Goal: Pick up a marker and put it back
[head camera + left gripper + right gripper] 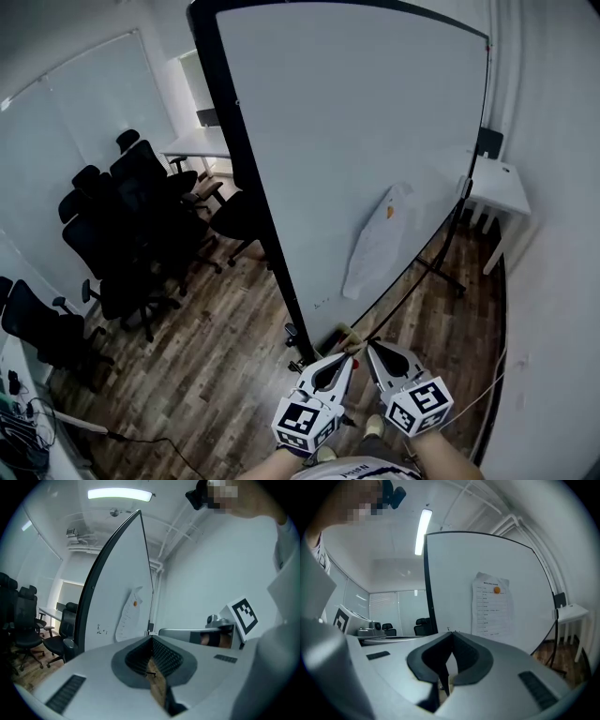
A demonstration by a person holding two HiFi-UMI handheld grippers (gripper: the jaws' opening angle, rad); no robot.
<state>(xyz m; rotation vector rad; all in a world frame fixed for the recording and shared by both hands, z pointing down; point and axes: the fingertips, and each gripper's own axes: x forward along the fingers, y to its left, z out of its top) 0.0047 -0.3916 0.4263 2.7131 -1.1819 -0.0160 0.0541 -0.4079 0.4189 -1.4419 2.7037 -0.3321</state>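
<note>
Pair: left gripper, right gripper, held side by side at whiteboard foot; jaws were together, empty; likely poised for marker, none seen.

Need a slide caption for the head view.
Left claw and right claw, both shut, point at a whiteboard bearing a paper sheet; office chairs at left.

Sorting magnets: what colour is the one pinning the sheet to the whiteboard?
Orange magnet; clearest in right gripper view.

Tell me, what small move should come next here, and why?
Probably open the right gripper: its jaws are together on nothing, like those of the left gripper, and no marker can be made out by the whiteboard.
</note>
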